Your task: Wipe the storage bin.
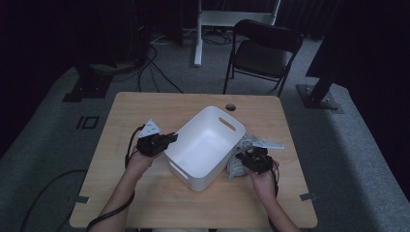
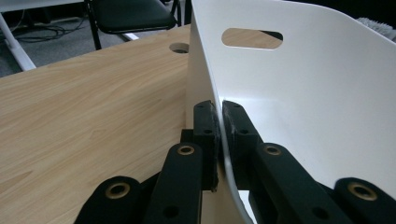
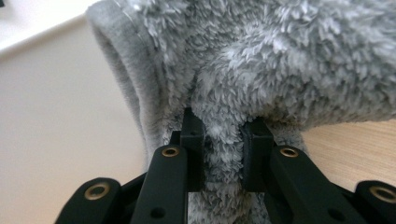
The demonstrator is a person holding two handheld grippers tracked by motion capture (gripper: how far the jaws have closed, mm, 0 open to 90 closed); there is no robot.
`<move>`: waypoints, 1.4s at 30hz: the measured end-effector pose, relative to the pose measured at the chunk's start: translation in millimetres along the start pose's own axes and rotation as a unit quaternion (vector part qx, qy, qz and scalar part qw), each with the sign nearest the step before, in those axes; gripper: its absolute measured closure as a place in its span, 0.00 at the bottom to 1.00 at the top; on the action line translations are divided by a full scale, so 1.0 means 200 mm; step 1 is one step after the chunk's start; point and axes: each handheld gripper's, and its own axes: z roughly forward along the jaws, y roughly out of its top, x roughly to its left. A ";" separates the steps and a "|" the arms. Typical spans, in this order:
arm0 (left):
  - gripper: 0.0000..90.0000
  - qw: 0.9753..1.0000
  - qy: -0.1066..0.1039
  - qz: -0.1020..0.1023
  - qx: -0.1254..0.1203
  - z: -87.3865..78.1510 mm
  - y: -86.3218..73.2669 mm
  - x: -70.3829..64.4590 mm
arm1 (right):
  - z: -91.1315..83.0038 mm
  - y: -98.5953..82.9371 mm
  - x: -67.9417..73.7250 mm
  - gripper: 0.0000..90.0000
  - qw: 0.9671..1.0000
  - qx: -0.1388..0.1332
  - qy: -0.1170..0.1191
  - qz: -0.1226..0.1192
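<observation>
The left gripper (image 2: 219, 140) has its jaws closed on the thin wall of the white plastic bin (image 1: 205, 140), which is stiff and light and lies tilted at the table's middle, its long axis toward the far right corner. The right gripper (image 3: 219, 140) pinches the soft grey fleece cloth (image 3: 261, 60), limp, beside the bin's right side.

Light wooden table (image 1: 145, 113) with a round cable hole (image 1: 230, 107) near its far edge. Beyond, a black folding chair (image 1: 263, 53), a white stand leg (image 1: 197, 34), black cables (image 1: 154, 67) on grey carpet.
</observation>
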 end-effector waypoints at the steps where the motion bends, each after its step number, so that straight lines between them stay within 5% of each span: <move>1: 0.94 1.000 -0.001 0.000 0.000 0.00 0.00 0.00 | 0.01 0.00 -0.01 0.84 1.000 0.001 0.000 0.001; 13: 0.94 1.000 0.009 0.003 0.003 0.00 0.00 -0.01 | 0.15 -0.08 -0.07 0.84 0.998 0.058 0.003 0.023; 17: 0.95 1.000 0.021 0.006 0.008 0.00 0.01 -0.02 | 0.10 -0.06 -0.06 0.84 0.999 0.047 0.014 0.017; 21: 0.95 1.000 0.026 0.006 0.012 0.01 0.01 -0.03 | -0.07 0.00 0.00 0.84 0.999 -0.007 0.032 -0.015; 25: 0.95 1.000 0.019 0.007 0.013 0.01 0.02 -0.03 | -0.20 0.05 0.06 0.84 0.997 -0.055 0.050 -0.032; 28: 0.95 1.000 0.014 0.015 0.018 0.01 0.02 -0.03 | -0.17 0.06 0.09 0.83 0.997 -0.051 0.042 -0.045; 42: 0.94 1.000 0.006 0.016 0.010 0.02 0.02 -0.03 | -0.03 0.02 0.04 0.83 0.999 -0.010 0.013 -0.030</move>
